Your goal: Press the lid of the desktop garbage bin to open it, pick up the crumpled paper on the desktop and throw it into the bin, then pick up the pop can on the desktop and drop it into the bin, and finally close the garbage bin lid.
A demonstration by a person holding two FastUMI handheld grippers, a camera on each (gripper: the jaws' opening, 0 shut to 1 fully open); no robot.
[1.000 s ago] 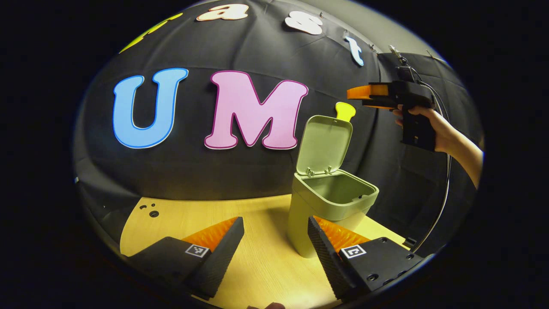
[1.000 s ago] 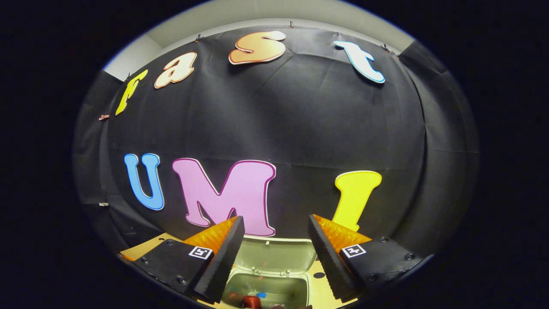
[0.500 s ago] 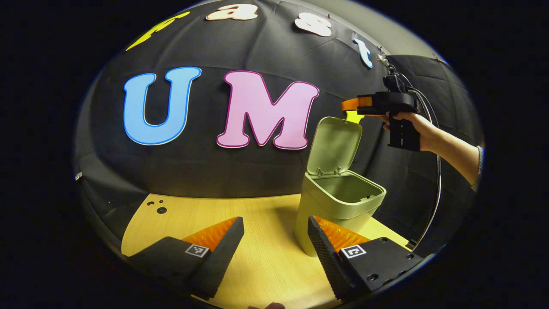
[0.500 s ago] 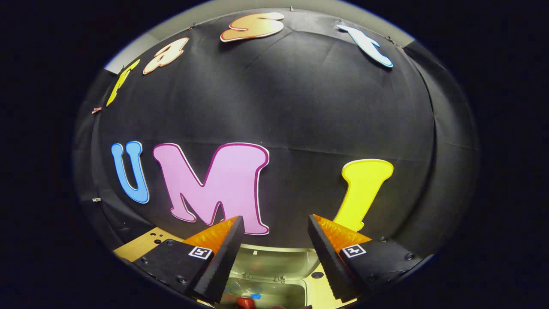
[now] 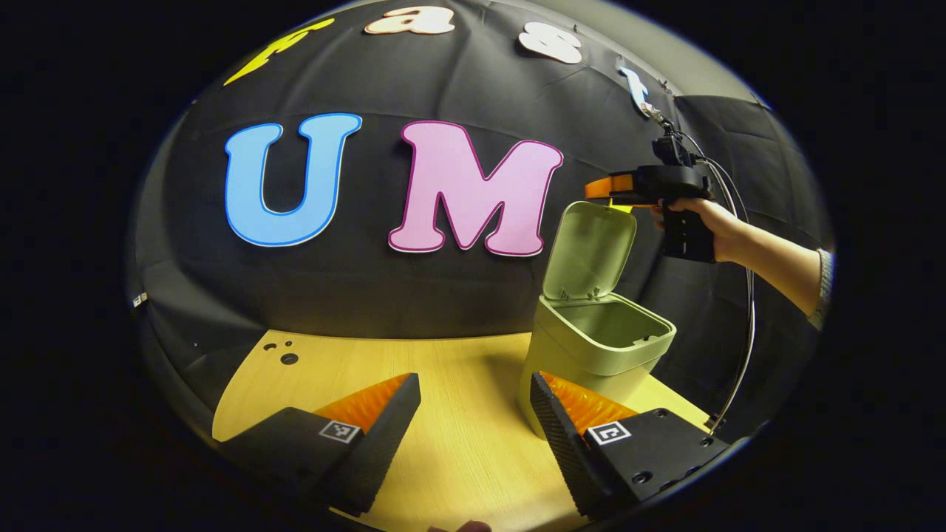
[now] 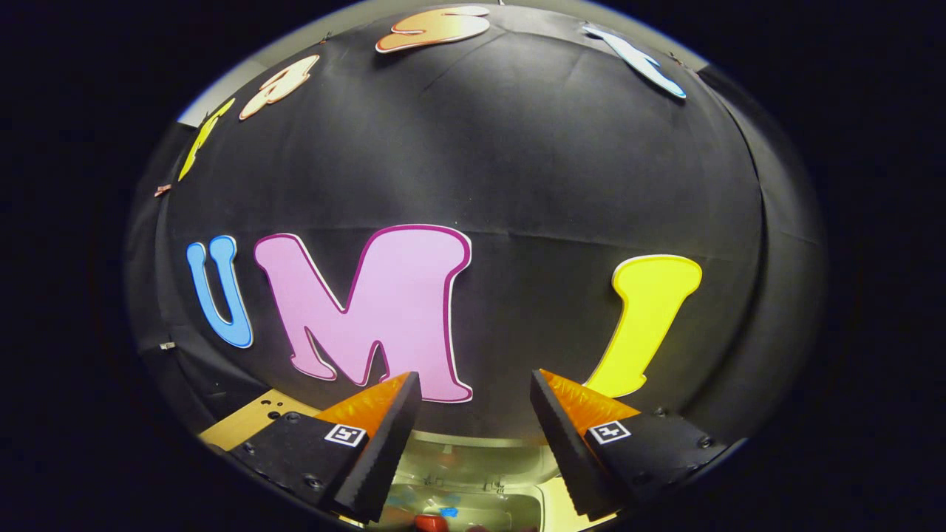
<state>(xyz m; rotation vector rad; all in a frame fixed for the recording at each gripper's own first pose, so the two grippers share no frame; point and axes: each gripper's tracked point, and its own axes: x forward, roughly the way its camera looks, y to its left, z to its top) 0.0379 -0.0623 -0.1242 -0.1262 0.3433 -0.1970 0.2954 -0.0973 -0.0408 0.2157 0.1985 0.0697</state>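
With the pale green plastic bin [image 5: 595, 347] loaded, we hold both grippers' fingers apart; its raised lid [image 5: 589, 251] remains unclosed.

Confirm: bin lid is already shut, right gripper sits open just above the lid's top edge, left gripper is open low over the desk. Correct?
Not quite. The lid is not shut: in the left gripper view it stands raised above the bin, whose mouth is open. The rest holds: the right gripper sits open just above the lid's top edge, and the left gripper is open low over the desk.

Pale green bin [image 5: 584, 355] and lid [image 5: 589, 250] — light wood-grain table [image 5: 458, 443].
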